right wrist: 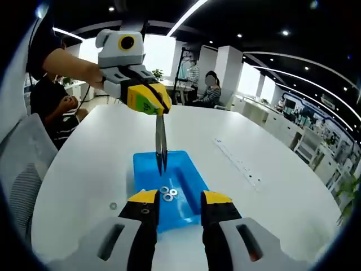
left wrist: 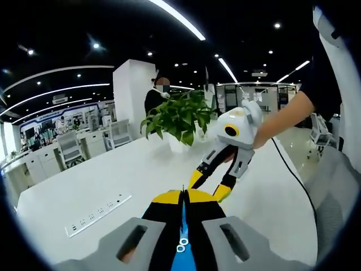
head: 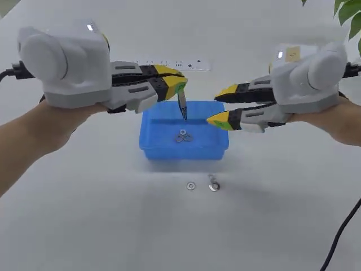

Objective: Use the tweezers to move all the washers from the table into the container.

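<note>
head view: the left claw (head: 177,84) comes in from 9 o'clock. it is clamped on the tweezers (head: 182,107), which point straight down over the blue container (head: 149,148). whether the tips carry anything is too small to tell. a small bunch of washers (head: 183,136) lies inside the container. two loose washers (head: 191,186) lie on the white worktop (head: 84,226). they are just beside each other, at 6 o'clock from the container and near its front wall. the right claw (head: 221,105) comes in from 3 o'clock with its jaws apart and nothing between them.

left gripper view: the left claw's jaws are pressed together around the thin tweezers. a strip of blue and the bunch of washers show at 6 o'clock. the right claw sits past them at 1 o'clock, jaws apart.

right gripper view: the right claw's own jaws rise at 6 o'clock, wide apart. the container lies past them with three washers in it, and the tweezers hang above those. one loose washer lies on the worktop at 9 o'clock from the container.

the job looks partly done. some washers are in, and at least two are left to pick up.
</note>
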The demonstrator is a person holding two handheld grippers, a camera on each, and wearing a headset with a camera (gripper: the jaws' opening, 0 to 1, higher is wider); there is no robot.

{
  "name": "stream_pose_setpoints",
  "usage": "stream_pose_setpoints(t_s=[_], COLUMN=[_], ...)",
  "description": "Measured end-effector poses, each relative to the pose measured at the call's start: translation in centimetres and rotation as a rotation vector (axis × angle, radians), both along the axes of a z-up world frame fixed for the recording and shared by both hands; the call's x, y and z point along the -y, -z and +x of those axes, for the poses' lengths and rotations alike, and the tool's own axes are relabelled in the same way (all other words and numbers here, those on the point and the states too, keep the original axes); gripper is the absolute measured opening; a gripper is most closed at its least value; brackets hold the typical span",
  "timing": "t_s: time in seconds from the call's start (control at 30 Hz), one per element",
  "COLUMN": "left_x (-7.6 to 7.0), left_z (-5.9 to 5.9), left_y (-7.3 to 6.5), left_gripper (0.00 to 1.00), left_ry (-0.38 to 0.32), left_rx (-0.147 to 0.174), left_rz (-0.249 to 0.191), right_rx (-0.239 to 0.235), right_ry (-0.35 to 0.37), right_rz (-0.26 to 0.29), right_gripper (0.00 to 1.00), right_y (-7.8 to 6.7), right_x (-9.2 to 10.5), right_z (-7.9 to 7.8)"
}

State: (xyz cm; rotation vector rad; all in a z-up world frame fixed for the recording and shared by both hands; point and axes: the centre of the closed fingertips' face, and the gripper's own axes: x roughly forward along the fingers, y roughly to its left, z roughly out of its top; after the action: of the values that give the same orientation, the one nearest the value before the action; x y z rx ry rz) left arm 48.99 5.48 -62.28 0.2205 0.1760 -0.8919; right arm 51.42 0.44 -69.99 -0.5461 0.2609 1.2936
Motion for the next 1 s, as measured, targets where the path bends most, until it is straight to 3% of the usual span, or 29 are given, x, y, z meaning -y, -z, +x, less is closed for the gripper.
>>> stream_pose_setpoints(t_s=[0.03,0.07,0.17,0.4,0.47,0.63,0.73,1.0], left_x=[0.2,0.2,0.2,0.9,1.0,1.8,2.3,2.4], left_z=[-0.4,-0.7,-1.3,-3.2,-3.8,-5.0,-5.6,-6.9], left_y=[0.0,-0.2,-0.8,0.3,1.0,2.0,3.3,5.4], left_gripper=[0.04,0.04,0.04,0.05,0.04,0.04,0.04,0.04], left_ry=[0.003,0.001,-0.028,-0.031,-0.037,-0.038,-0.03,-0.018], left_rx=[0.006,0.015,0.034,0.007,-0.007,-0.005,-0.031,-0.066], left_rz=[0.008,0.011,-0.024,-0.04,-0.041,-0.046,-0.037,-0.027], right_rx=[0.061,0.075,0.049,-0.004,-0.014,-0.056,-0.072,-0.111], right_ry=[0.009,0.024,0.067,0.177,0.198,0.251,0.268,0.312], right_rz=[-0.043,-0.046,-0.031,-0.046,-0.046,-0.011,0.002,0.032], right_gripper=[0.3,0.3,0.31,0.46,0.48,0.51,0.54,0.61], right_y=[0.1,0.1,0.3,1.9,2.3,2.8,2.8,3.1], right_x=[1.3,2.1,4.5,9.7,10.4,11.4,11.7,12.6], right_z=[0.0,-0.2,-1.3,-4.7,-5.3,-7.0,-7.8,-9.3])
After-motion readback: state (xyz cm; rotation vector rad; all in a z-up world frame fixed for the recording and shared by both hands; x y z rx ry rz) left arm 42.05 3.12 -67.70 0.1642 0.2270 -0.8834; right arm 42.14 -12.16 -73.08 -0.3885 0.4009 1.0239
